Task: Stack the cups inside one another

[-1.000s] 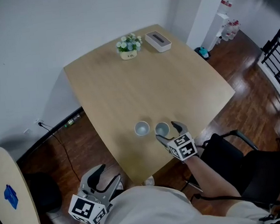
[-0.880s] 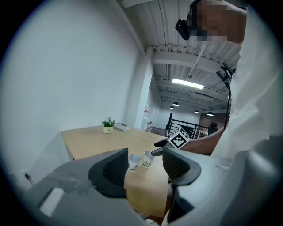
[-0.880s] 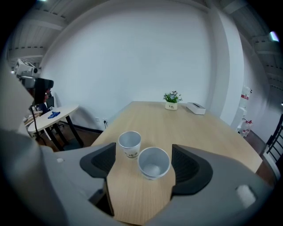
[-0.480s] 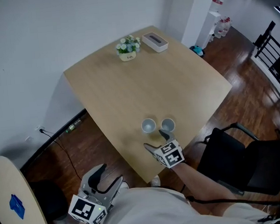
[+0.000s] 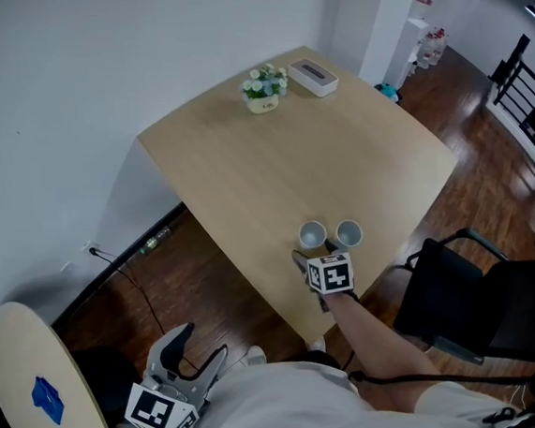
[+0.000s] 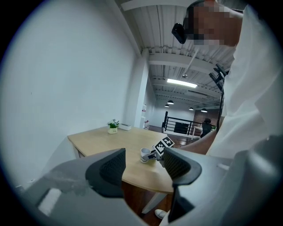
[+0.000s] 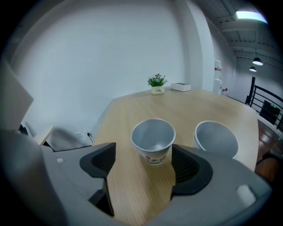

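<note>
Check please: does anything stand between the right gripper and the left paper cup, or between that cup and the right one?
Nothing visible does. The right gripper has its jaws open and aims at the left paper cup across bare table. Only a strip of bare wood separates this cup from the right paper cup.

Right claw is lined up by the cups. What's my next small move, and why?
Probably ease the right claw forward a little, then shut it. Its jaws stand apart and empty. The nearer cup stands upright at the mouth of the gap, apparently not yet fully between the pads. The other cup stands apart to its right, out of the way.
</note>
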`<state>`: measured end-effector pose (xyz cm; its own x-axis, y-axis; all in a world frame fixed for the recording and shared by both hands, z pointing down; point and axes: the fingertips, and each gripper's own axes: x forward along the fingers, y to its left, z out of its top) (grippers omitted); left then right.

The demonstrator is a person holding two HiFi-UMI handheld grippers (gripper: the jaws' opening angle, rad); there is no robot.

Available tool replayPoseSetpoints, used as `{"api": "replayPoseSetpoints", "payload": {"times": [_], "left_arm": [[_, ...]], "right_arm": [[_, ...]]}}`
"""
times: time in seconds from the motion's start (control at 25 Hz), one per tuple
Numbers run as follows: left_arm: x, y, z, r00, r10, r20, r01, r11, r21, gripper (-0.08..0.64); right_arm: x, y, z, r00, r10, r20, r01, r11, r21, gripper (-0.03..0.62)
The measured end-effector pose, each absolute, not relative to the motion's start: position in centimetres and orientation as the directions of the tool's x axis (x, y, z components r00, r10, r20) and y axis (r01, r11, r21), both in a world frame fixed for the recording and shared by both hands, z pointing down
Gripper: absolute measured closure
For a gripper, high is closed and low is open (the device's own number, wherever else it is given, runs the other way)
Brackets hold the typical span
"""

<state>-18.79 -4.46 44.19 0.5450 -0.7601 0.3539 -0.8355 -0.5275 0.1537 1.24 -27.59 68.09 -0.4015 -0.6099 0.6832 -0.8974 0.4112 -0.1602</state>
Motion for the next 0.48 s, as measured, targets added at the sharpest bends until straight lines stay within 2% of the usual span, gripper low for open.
{"api": "replayPoseSetpoints", "payload": {"times": [0.28, 0.32, 0.48], "left_arm": [[-21.7, -3.7, 44.8, 0.526, -0.761, 0.379, -0.847, -0.507, 0.158, 0.287], [-21.8, -3.7, 44.9, 0.527, -0.76, 0.38, -0.847, -0.507, 0.16, 0.287], [-21.6, -3.6, 45.1, 0.541, -0.751, 0.378, -0.838, -0.517, 0.173, 0.287]], "right_arm": [[1.7, -30.2, 69.3, -0.31, -0.676, 0.669, -0.947, 0.285, -0.151, 0.214], [1.7, -30.3, 69.2, -0.305, -0.681, 0.666, -0.948, 0.283, -0.145, 0.25], [1.2, -29.1, 68.7, -0.319, -0.67, 0.67, -0.94, 0.316, -0.131, 0.255]]}}
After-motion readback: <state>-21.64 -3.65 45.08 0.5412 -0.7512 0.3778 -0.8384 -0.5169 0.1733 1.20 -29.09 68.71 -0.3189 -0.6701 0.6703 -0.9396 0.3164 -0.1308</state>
